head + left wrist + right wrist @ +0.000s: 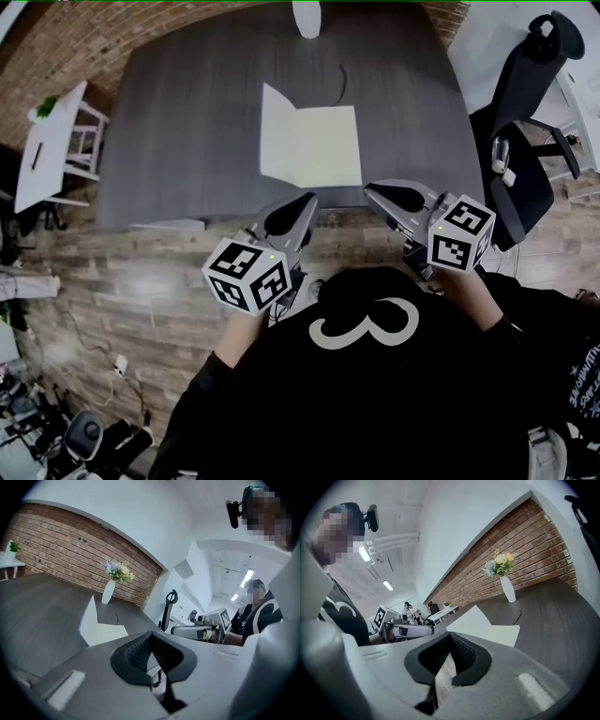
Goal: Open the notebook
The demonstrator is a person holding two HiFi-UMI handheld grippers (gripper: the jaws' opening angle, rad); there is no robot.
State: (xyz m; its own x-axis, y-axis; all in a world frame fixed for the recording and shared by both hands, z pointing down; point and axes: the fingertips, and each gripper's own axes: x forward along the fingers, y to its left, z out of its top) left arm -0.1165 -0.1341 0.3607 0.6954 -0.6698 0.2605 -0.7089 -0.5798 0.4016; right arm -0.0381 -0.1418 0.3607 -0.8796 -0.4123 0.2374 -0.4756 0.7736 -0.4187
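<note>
The notebook [314, 145] lies open on the grey table [178, 112], close to the near edge and a little to the right of its middle. Its right page lies flat on the surface, and its left cover stands up from the spine, tilted to the left. The pages that show are pale and plain.

The left gripper [307, 198] hovers at the near edge of the table, just in front of the notebook's near left corner, apart from it. Its jaws are pressed together and nothing is between them. The right gripper [374, 190] hovers at the same edge, near the notebook's near right corner, also without touching it. Its jaws are together too, and empty. The two grippers point toward the far edge, a little downward.

A white vase [307, 17] with flowers stands at the far edge. A thin dark cable [343, 84] lies between the vase and the notebook. A black office chair [525, 122] stands beside the right edge of the table.
</note>
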